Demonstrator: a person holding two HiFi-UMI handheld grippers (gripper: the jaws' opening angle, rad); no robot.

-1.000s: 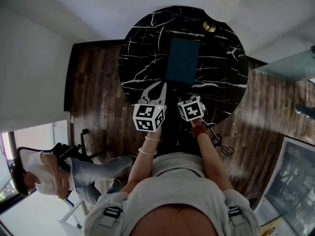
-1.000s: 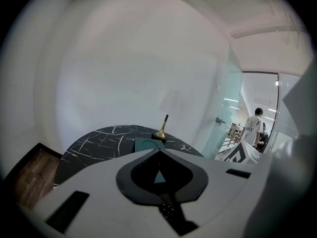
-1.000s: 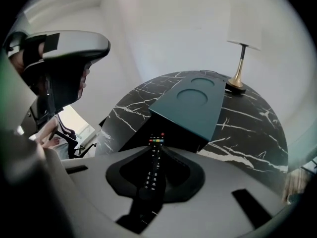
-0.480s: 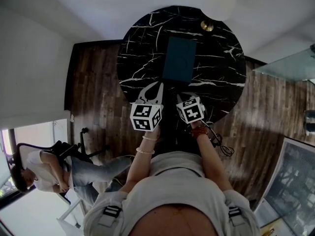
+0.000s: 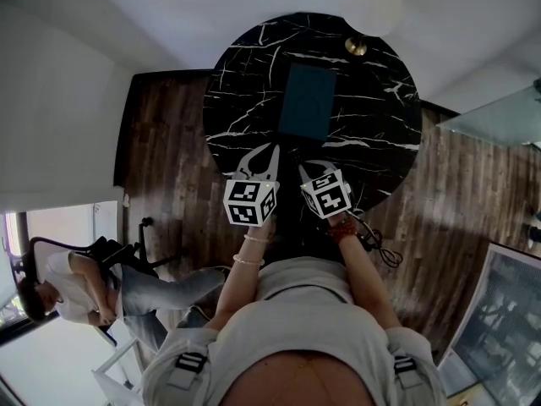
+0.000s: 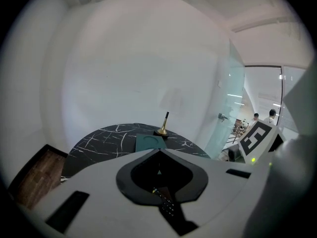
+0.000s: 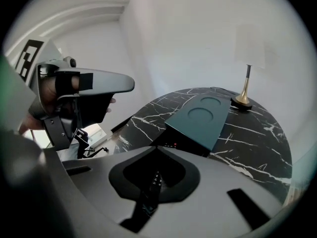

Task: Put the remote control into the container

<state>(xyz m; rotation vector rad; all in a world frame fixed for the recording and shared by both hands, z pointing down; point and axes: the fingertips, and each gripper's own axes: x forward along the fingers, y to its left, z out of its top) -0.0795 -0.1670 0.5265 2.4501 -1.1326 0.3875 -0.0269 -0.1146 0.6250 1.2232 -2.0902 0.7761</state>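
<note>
A flat teal container [image 5: 306, 101] lies in the middle of a round black marble table [image 5: 245, 83]. My right gripper [image 5: 301, 167] hangs over the table's near edge, a little above it. In the right gripper view this gripper [image 7: 158, 148] is shut on the slim black remote control [image 7: 150, 191], which runs down between its jaws, with the container [image 7: 203, 115] just beyond. My left gripper [image 5: 274, 147] is beside it on the left, its jaw tips together [image 6: 158, 151]. The remote control [image 6: 166, 205] shows through the gap below them; whether they touch it I cannot tell.
A brass lamp base [image 5: 358, 46] stands at the table's far edge, behind the container. A black cable [image 5: 378, 249] trails on the wooden floor by the person's right arm. Another person sits on a chair [image 5: 76, 290] at the lower left. A glass partition [image 5: 499, 112] is on the right.
The right gripper's marker cube has shifted slightly towards the person and looks a little larger, so it has risen. The left gripper has hardly moved.
</note>
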